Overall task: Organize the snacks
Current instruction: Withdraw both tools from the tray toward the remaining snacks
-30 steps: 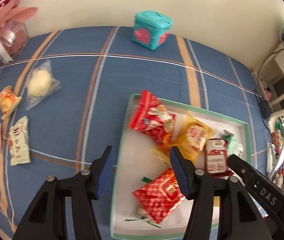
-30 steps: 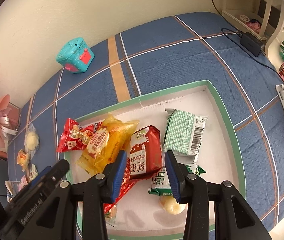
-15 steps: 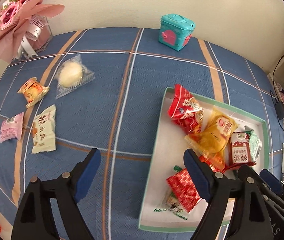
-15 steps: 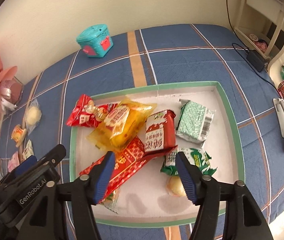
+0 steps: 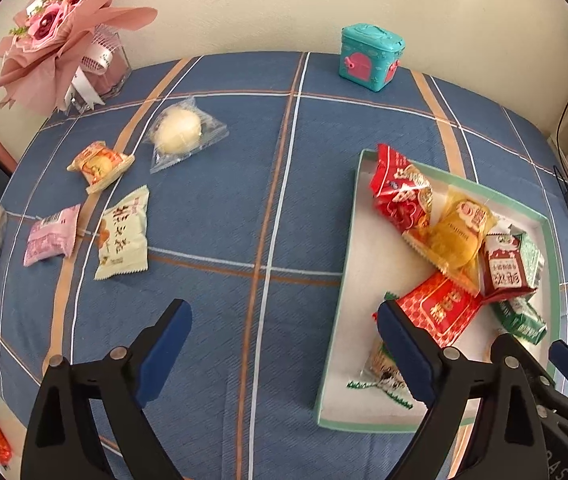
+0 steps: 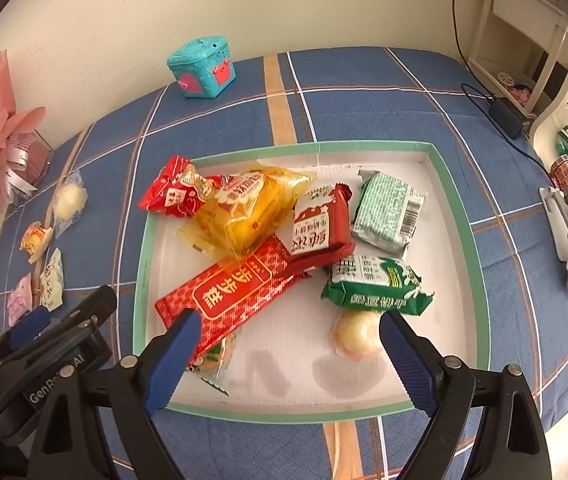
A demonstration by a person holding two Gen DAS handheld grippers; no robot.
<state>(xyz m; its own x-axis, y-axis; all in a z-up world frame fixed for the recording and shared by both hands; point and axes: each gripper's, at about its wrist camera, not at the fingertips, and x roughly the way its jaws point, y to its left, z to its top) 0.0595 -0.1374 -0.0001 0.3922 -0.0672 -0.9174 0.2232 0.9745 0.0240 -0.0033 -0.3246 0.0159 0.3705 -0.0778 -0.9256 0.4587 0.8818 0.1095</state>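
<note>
Both grippers are empty with jaws spread wide: the left gripper (image 5: 284, 344) hangs over bare blue cloth (image 5: 220, 216), the right gripper (image 6: 284, 344) over the near side of the tray (image 6: 459, 216). Judged next pick: the cream packet (image 5: 123, 236), lying toward the cloth's left edge, well apart from the left gripper. Advise descending squarely and closing across its short width, clear of the pink packet (image 5: 50, 236) just beside it.

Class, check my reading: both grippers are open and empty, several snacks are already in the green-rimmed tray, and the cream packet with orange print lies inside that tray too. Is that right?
Not quite. The cream packet lies on the blue cloth, outside the tray, as the left wrist view shows. The rest stands: left gripper and right gripper are open and empty.
</note>
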